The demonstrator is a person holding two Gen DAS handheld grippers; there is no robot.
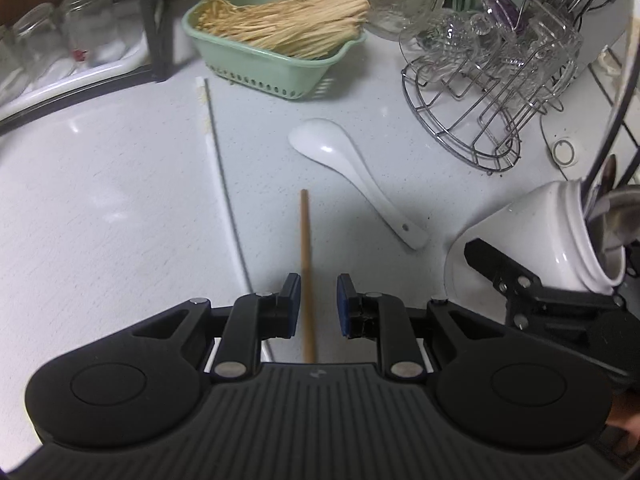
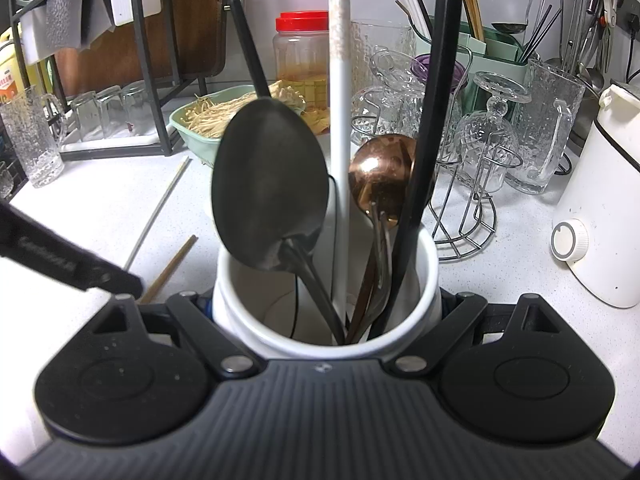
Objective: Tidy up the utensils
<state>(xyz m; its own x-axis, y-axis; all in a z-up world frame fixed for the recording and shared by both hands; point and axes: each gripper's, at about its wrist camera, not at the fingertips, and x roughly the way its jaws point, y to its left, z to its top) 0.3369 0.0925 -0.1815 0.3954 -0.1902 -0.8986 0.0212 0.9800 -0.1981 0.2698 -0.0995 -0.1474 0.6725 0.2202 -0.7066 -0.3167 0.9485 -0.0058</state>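
My left gripper is open, its jaws either side of a wooden chopstick that lies on the white counter, not touching it. A white ceramic spoon lies just beyond to the right, and a thin white-and-grey chopstick lies to the left. My right gripper is shut on a white utensil holder, which holds a black spoon, a copper spoon, a white chopstick and a black chopstick. The holder also shows tilted at the right in the left wrist view.
A green basket of pale mushrooms stands at the back. A wire rack with glassware stands at the back right. Jars, a dish rack and a white appliance ring the counter.
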